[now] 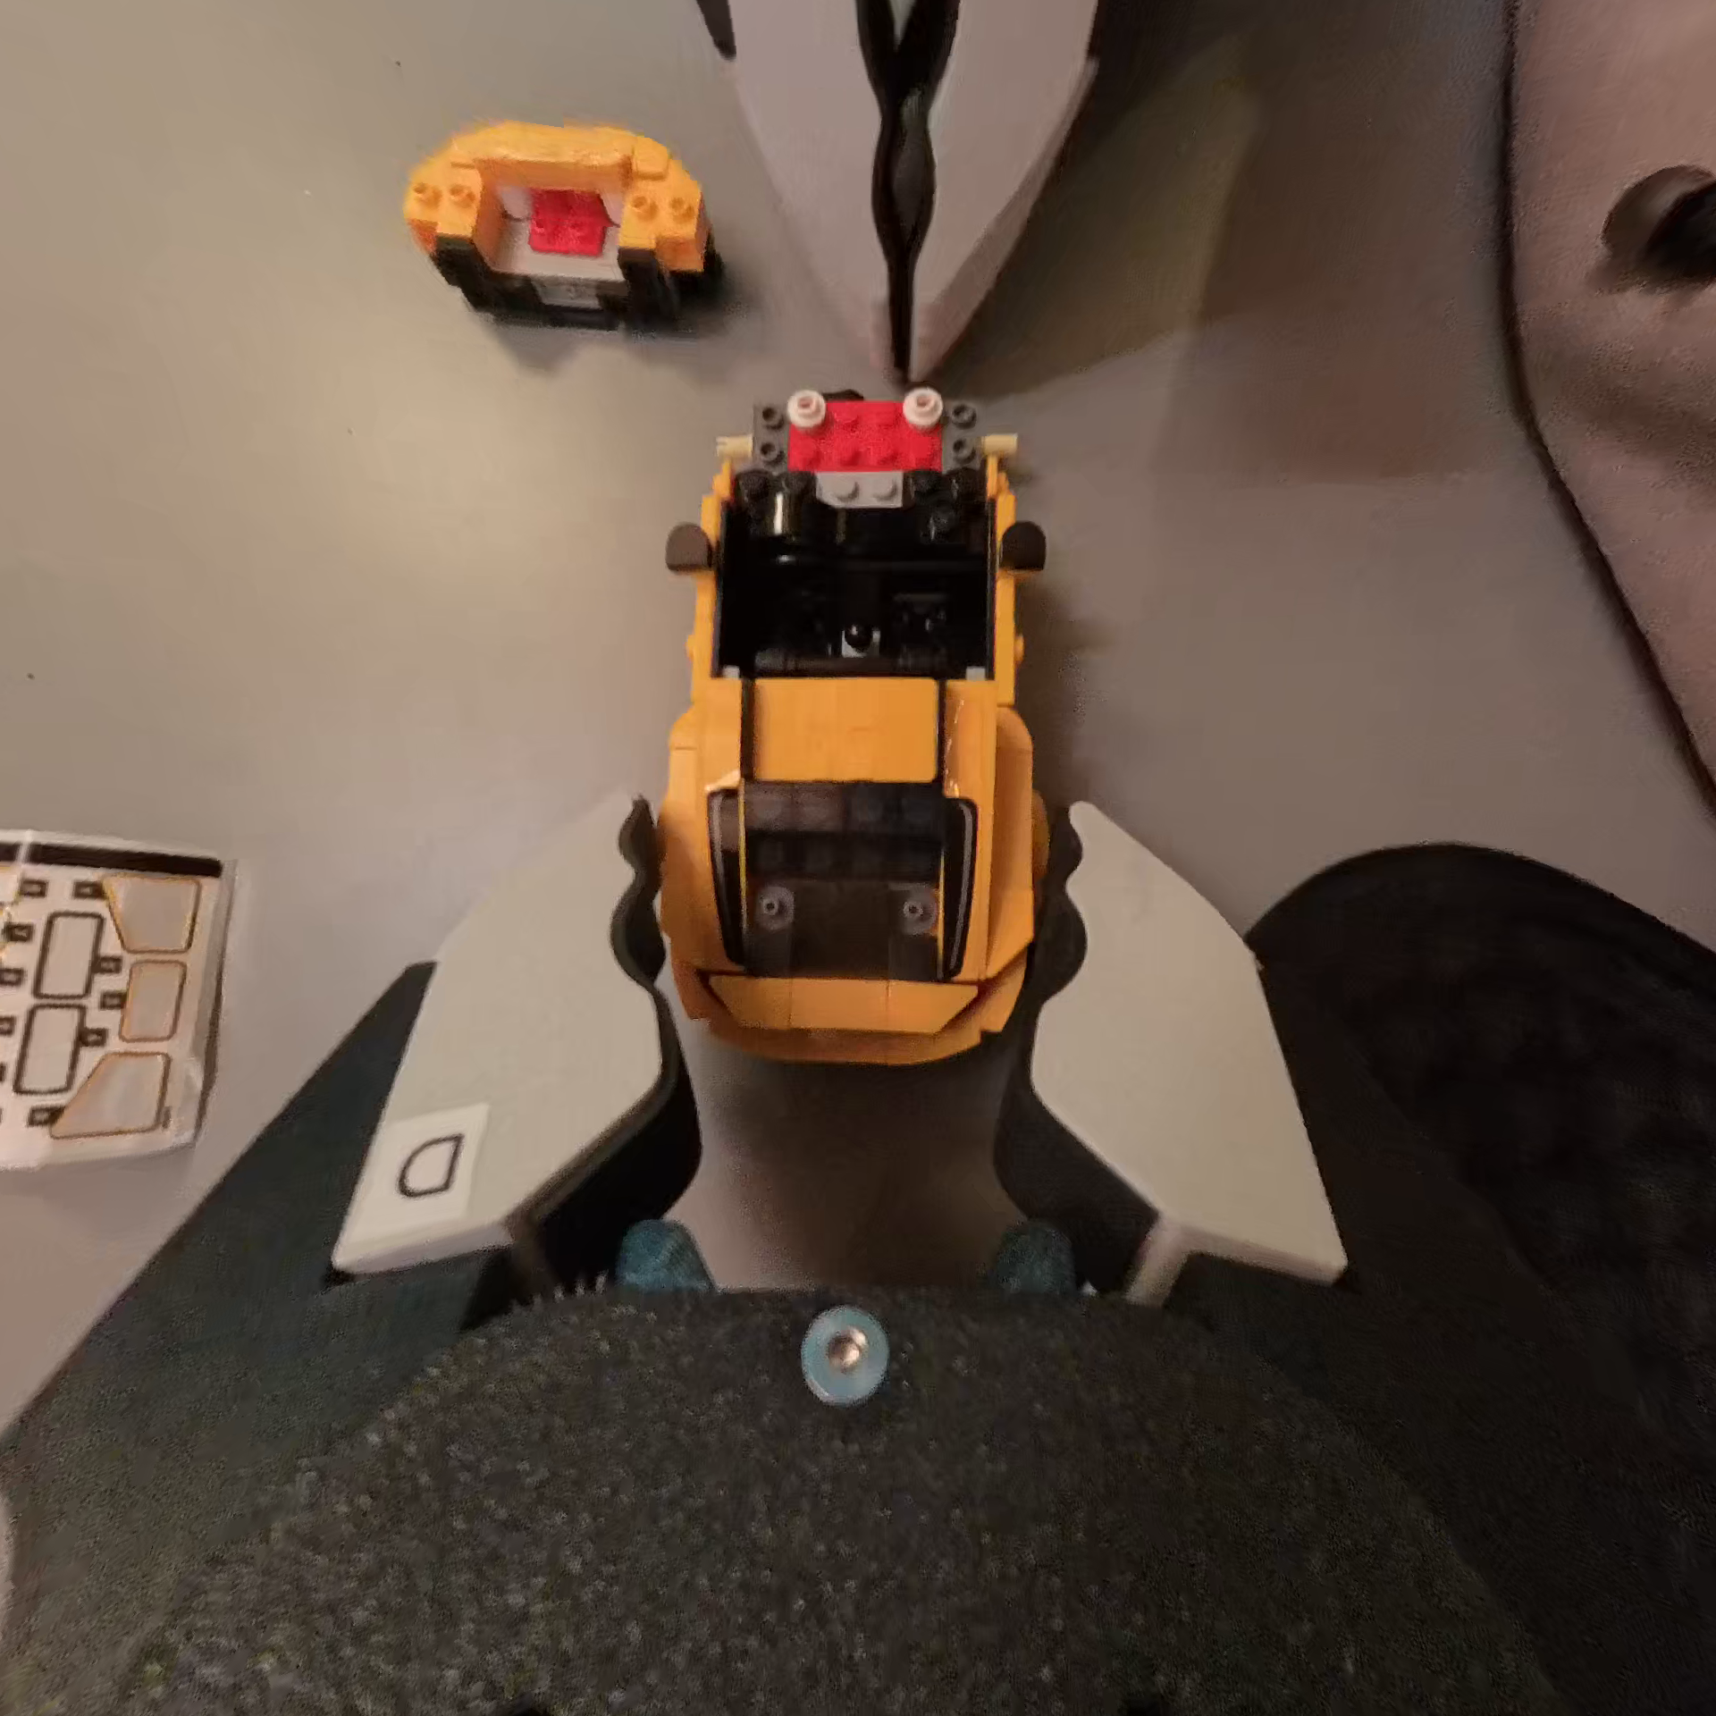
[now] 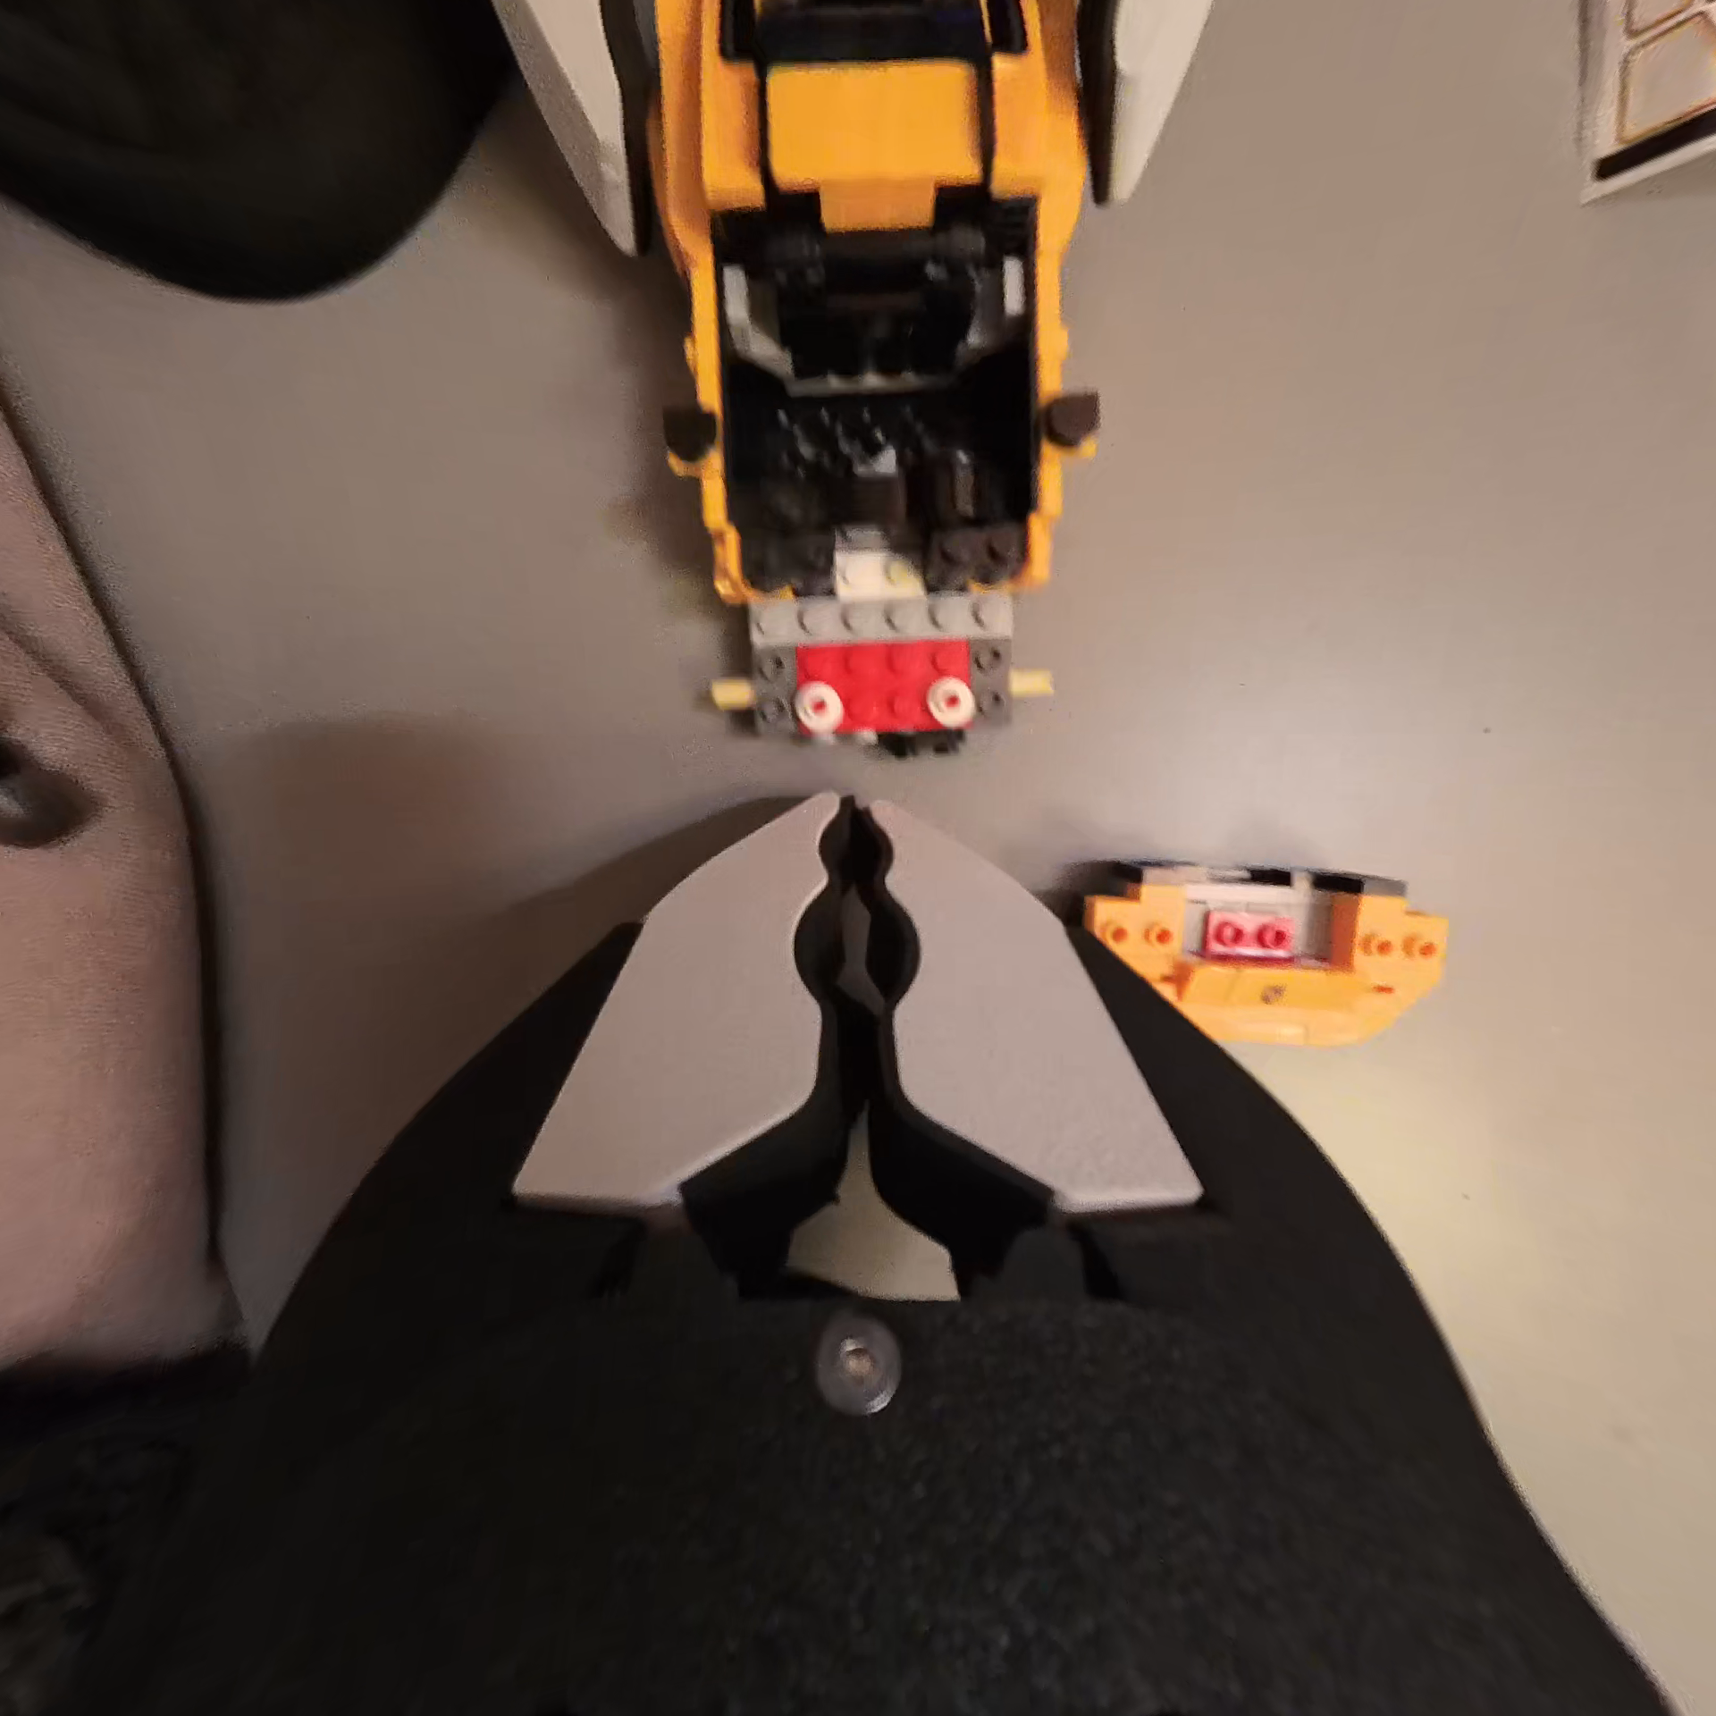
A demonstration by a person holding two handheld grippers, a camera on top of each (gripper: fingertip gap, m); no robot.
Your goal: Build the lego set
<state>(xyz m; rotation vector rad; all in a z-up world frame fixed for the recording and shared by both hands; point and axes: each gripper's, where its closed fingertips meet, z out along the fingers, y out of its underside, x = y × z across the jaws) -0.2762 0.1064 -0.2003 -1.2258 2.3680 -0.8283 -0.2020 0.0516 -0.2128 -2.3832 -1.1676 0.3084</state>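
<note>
yellow brick car held at one end on a grey worktop

the smooth matte grey worktop [image 1: 279, 576] fills both views, lit warmly, with soft shadows falling beside the tools. little of the room shows beyond it: a fold of pale grey-pink fabric [image 1: 1616, 390] lies along one edge, and a dark rounded black cloth shape [image 2: 214, 139] sits at a corner near the left gripper.

the partly built yellow and black brick car [image 1: 850, 743] rests lengthwise on the worktop, its roof off so the black interior is open from above. at its far end in the left wrist view, a red studded plate with two white round studs [image 1: 864, 432] is exposed on a dark grey base. the left gripper [image 1: 850, 905] is clamped around the car's smooth yellow end, a dark wavy pad pressed to each side.

the right gripper [image 2: 850, 822] has its pads pressed together with nothing between them; its tip is near the car's red-plate end, and whether it touches cannot be told.

a separate yellow curved brick section with a red piece in its middle [image 2: 1263, 956] lies just beside the right gripper, apart from the car. a white sticker sheet with black and gold outlines [image 1: 102, 994] lies flat off to the side of the left gripper, well clear of the car.
</note>
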